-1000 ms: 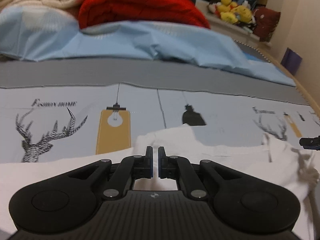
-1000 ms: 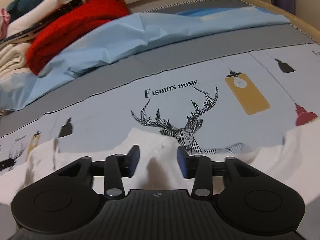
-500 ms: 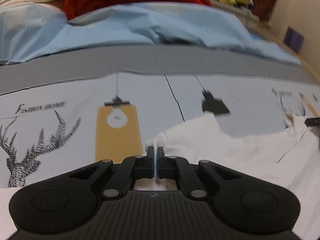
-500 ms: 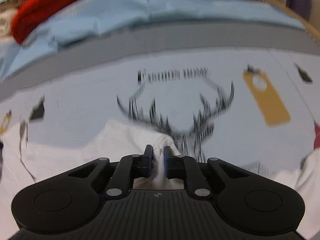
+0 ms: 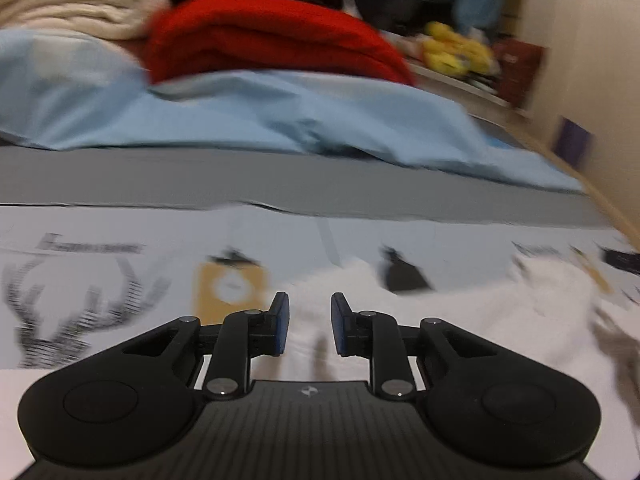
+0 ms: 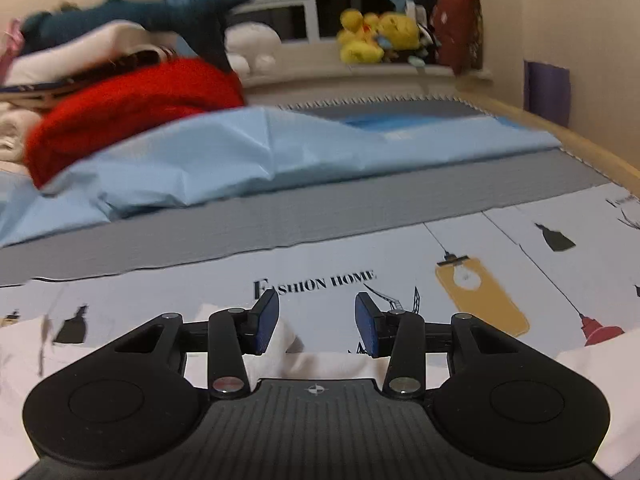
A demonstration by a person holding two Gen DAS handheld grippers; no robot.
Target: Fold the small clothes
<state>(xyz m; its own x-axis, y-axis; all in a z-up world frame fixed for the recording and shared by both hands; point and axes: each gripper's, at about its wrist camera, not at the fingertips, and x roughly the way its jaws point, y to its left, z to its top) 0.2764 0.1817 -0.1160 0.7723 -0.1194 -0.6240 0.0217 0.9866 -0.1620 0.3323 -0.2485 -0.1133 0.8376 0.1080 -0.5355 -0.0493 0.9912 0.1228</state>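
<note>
White garment (image 5: 460, 320) lies spread on printed sheet (image 6: 400, 256), under both grippers. Left gripper (image 5: 310, 322) jaws opening, cloth below, nothing pinched. Right gripper (image 6: 316, 322) jaws opening, wider, fold ridge beside left pad, unpinched. Best: release fully, lift clear without dragging fold. Half second ago both jaws nearly shut on pinched cloth; now released.

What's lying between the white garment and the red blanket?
In the right wrist view: printed sheet, a grey band, then crumpled blue fabric, between white garment and red blanket.
</note>
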